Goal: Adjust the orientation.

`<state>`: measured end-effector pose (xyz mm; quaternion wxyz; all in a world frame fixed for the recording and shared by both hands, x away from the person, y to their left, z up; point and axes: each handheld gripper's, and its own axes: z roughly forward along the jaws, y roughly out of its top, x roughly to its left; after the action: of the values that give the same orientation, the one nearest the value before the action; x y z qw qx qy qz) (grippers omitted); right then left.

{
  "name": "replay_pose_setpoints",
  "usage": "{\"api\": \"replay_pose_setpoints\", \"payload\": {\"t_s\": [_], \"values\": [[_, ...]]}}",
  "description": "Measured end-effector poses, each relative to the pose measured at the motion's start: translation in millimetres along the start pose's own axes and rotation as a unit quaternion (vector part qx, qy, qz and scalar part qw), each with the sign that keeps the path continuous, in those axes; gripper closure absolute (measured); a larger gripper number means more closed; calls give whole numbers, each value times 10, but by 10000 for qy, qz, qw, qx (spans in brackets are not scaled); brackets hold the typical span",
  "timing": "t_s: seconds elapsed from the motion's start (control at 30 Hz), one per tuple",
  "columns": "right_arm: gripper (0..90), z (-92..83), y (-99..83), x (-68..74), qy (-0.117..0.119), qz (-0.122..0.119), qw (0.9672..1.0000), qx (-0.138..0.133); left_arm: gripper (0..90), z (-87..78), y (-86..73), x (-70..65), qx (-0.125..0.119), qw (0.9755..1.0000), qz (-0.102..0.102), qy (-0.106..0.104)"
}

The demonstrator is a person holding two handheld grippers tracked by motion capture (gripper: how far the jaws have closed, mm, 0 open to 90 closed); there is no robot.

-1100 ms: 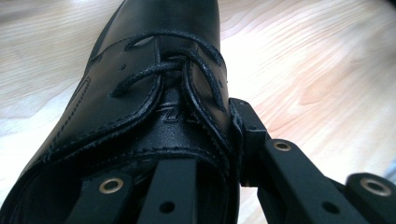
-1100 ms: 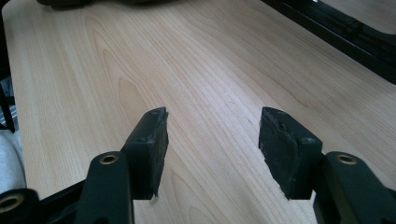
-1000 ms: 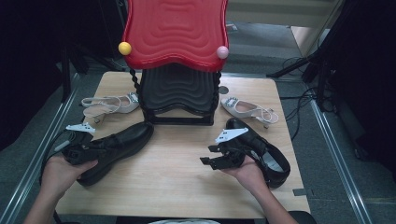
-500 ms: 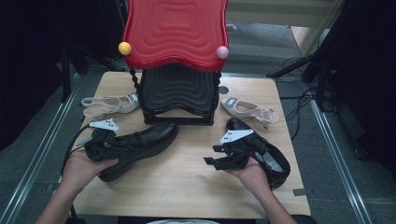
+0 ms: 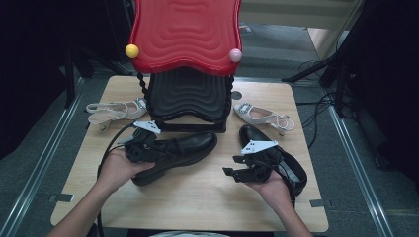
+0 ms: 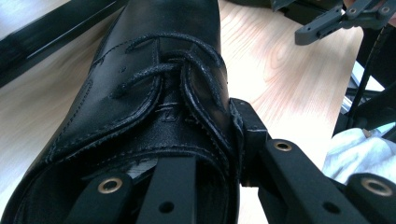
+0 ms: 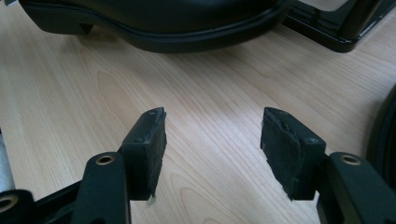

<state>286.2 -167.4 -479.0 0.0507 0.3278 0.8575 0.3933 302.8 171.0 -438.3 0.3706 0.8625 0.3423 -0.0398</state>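
Note:
My left gripper (image 5: 143,148) is shut on a black lace-up shoe (image 5: 183,148), gripping it at the collar beside the laces. In the left gripper view one jaw sits inside the shoe (image 6: 154,93) and the other presses on its outer side. The shoe lies just in front of the rack's base, toe pointing right. My right gripper (image 5: 237,168) stands open over bare table, its pads (image 7: 147,149) apart with nothing between them. A second black shoe (image 5: 296,173) lies under and behind the right hand.
A shoe rack with a red wavy top (image 5: 185,34) and black lower shelf (image 5: 188,94) stands at the table's back centre. White slingback shoes lie to its left (image 5: 113,111) and right (image 5: 262,116). The wooden table (image 5: 197,202) has bare room in front.
My left hand has carried the black shoe to the right, from the table's left side to just in front of the rack. The right hand has hardly moved.

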Motion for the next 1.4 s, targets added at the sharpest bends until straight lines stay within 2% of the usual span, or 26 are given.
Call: {"api": "replay_pose_setpoints", "payload": {"t_s": [0.17, 0.2, 0.27, 0.4, 0.5, 0.6, 0.8, 0.83, 0.9, 0.97, 1.1, 1.3, 1.4], "values": [[419, -34, -37, -14, -50, 68, 10000, -23, 799, 118, 132, -64, 50, 9999, 75, -91], [418, -41, -42, -15, -71, 82, 9999, -28, 799, 182, 181, -94, 55, 9999, 82, -100], [416, -48, -47, -18, -88, 89, 9999, -34, 799, 218, 200, -111, 55, 9999, 83, -93], [423, -59, -63, -29, -100, 128, 9999, -49, 800, 406, 255, -205, 166, 9998, 131, -56], [429, -52, -64, -28, -82, 122, 9999, -52, 798, 496, 240, -240, 122, 9998, 117, -138], [429, -39, -61, -16, -76, 130, 9999, -36, 796, 541, 224, -260, 81, 9998, 87, -132], [428, 11, -51, 1, -67, 82, 9999, 11, 784, 672, 207, -311, 36, 10000, 80, 43], [428, 34, -47, 9, -59, 52, 10000, 17, 776, 719, 199, -317, 58, 10000, 28, 55], [427, 50, -42, 9, -49, 49, 10000, 21, 766, 737, 202, -349, 77, 9999, 123, 91], [427, 67, -38, 6, -38, 62, 10000, 13, 703, 748, 197, -354, 122, 9998, 142, -41], [428, 84, -35, 15, -32, 78, 9999, 58, 628, 750, 190, -369, 258, 9993, 264, -51], [429, 65, -33, 27, -23, 52, 10000, 5, 548, 627, 169, -367, 275, 9991, 313, -16], [429, 57, -35, 22, -38, 65, 10000, -7, 545, 542, 162, -344, 228, 9993, 277, -65]]}}
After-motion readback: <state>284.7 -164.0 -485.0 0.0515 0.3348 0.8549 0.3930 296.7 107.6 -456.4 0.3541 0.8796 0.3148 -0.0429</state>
